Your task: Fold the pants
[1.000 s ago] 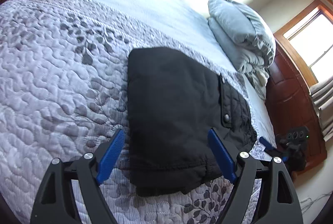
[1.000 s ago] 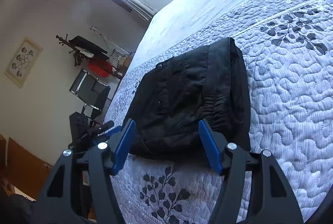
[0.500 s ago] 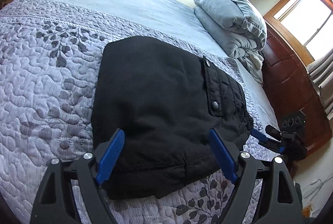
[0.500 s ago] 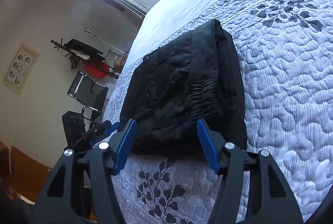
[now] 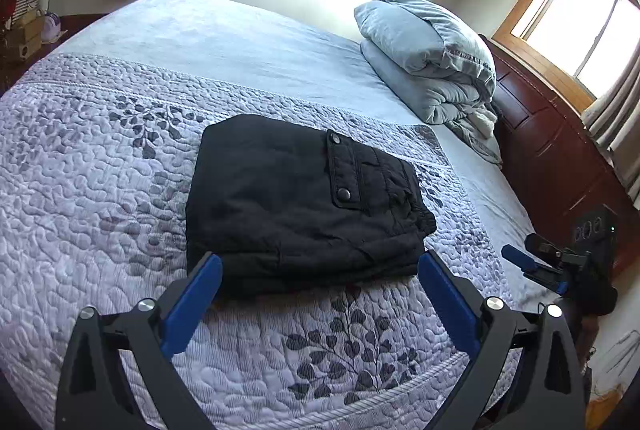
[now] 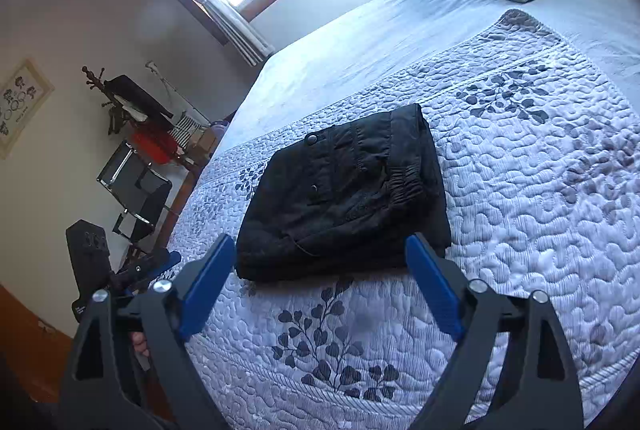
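The black pants (image 5: 296, 206) lie folded into a thick rectangle on the quilted bed cover (image 5: 80, 190), pocket flap with snaps facing up. They also show in the right wrist view (image 6: 344, 198). My left gripper (image 5: 320, 262) is open and empty, just short of the bundle's near edge. My right gripper (image 6: 320, 242) is open and empty, also just short of the near edge. Each gripper shows in the other's view, off the bed's side: the right gripper (image 5: 536, 266) and the left gripper (image 6: 152, 266).
A folded grey duvet and pillows (image 5: 428, 58) lie at the head of the bed by a dark wooden headboard (image 5: 560, 150). A chair (image 6: 136, 190) and a coat stand with clothes (image 6: 132, 106) stand beside the bed. The bed's near edge (image 5: 360, 402) is close below.
Both grippers have pulled back from the folded pants, which now lie farther ahead and smaller in both views. Both stayed open and empty.
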A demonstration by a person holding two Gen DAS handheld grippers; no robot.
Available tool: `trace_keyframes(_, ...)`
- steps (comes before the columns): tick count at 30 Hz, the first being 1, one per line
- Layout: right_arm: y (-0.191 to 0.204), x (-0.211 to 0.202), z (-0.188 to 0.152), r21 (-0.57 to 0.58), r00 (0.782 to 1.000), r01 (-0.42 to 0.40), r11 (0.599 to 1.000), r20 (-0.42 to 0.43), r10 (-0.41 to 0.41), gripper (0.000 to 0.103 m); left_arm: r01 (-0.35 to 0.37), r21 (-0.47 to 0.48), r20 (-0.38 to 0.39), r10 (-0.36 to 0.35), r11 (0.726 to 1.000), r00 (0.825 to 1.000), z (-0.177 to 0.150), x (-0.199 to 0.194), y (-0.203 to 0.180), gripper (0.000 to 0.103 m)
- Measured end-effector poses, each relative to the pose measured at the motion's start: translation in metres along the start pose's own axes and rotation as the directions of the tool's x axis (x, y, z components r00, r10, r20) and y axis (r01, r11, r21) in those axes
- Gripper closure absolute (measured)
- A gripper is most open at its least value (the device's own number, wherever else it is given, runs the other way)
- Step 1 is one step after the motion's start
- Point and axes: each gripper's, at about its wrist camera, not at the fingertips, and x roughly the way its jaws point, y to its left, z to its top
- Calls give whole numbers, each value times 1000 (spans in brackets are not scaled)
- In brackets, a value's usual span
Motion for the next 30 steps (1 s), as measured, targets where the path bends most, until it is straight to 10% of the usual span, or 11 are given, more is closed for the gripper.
trace_keyframes(22,67,-41,-55,-137,944,328,935,16,-329,4,-305,169,58,299,937,952,-41,-66,-46,4)
trace_keyframes(30,79,-27,-76,-186,891,440,878,-34,-453,4,-413,176,65,409,893,910,-52,-70,-47,4)
